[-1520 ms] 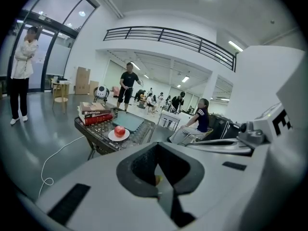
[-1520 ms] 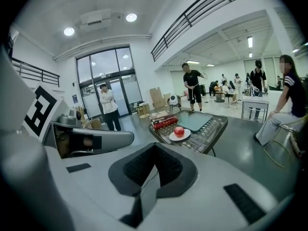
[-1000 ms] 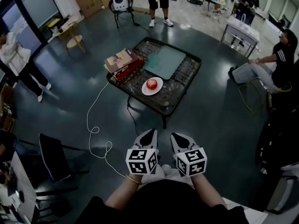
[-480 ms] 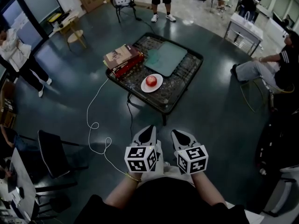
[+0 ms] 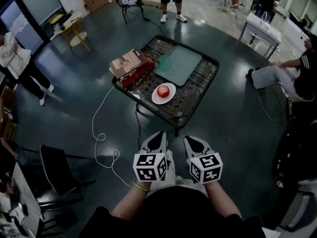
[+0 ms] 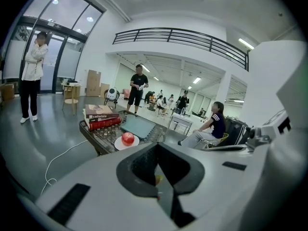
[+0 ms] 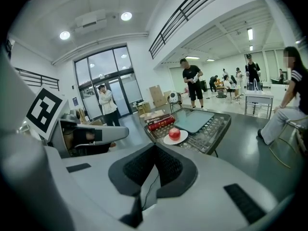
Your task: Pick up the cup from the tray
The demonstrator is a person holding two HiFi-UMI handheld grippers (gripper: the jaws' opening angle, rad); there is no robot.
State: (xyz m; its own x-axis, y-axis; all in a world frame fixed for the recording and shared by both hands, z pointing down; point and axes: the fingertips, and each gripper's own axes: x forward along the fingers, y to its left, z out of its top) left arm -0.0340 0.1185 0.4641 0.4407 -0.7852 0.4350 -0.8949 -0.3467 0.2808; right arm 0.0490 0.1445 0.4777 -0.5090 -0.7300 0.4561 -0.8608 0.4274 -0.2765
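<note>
I see no cup in any view. A low black mesh table [image 5: 198,100] stands ahead on the dark floor. It carries a flat teal tray [image 5: 178,64], a red apple [image 5: 163,90] on a white plate [image 5: 154,99], and a stack of books [image 5: 131,66]. My left gripper [image 5: 158,135] and right gripper [image 5: 192,140] are side by side close to my body, well short of the table, both shut and empty. The apple [image 6: 127,138] and tray [image 6: 138,126] appear beyond the left gripper [image 6: 157,147]. The right gripper [image 7: 153,150] points at the apple [image 7: 174,133].
A white cable [image 5: 99,133] snakes across the floor from the table's left side. A black chair [image 5: 57,170] stands at lower left. A person [image 5: 20,63] stands at the left and a seated person [image 5: 287,73] is at the right. A wooden stool [image 5: 79,41] and a white table [image 5: 260,29] stand farther back.
The head view has shifted a little, so the table sits slightly differently in frame. Both grippers stay shut and side by side.
</note>
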